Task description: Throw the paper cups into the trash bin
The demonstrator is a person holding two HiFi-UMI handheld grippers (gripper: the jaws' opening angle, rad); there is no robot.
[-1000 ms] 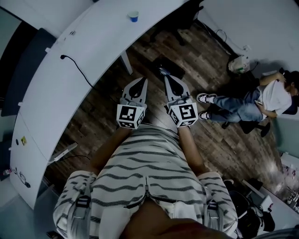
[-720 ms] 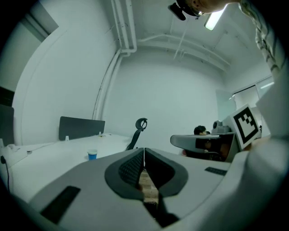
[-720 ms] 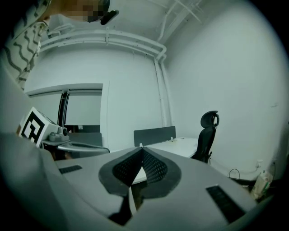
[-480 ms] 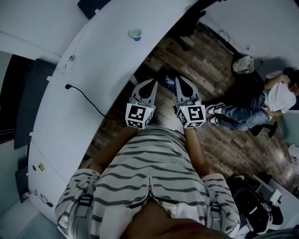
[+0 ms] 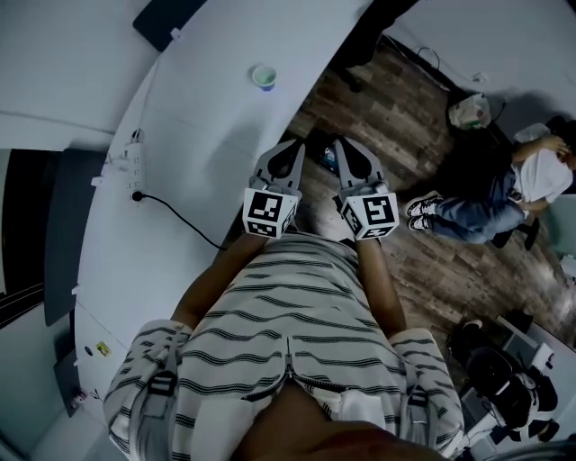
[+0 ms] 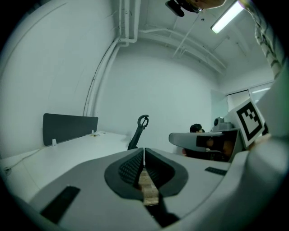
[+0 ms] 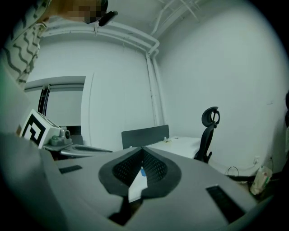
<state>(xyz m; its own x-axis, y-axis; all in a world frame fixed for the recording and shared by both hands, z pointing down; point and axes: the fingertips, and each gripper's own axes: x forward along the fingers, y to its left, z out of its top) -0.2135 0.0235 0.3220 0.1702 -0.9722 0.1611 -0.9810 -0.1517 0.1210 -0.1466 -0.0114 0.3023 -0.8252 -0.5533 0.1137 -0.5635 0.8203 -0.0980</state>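
A paper cup with a blue-green rim stands upright on the curved white desk, near its front edge. My left gripper and right gripper are held side by side over the wooden floor, short of the desk and well apart from the cup. Both are shut with nothing between the jaws, as the left gripper view and right gripper view show. A small blue spot shows under the right jaws. A pale bag-lined container, possibly the bin, sits on the floor at the far right.
A person sits on the floor at the right. A power strip with a black cable lies on the desk. A dark partition panel stands at the desk's back. An office chair stands by the desk; dark gear sits lower right.
The view has swung so that the desk and cup sit lower and closer in the head view. Both grippers stayed shut and side by side, a little higher in the frame.
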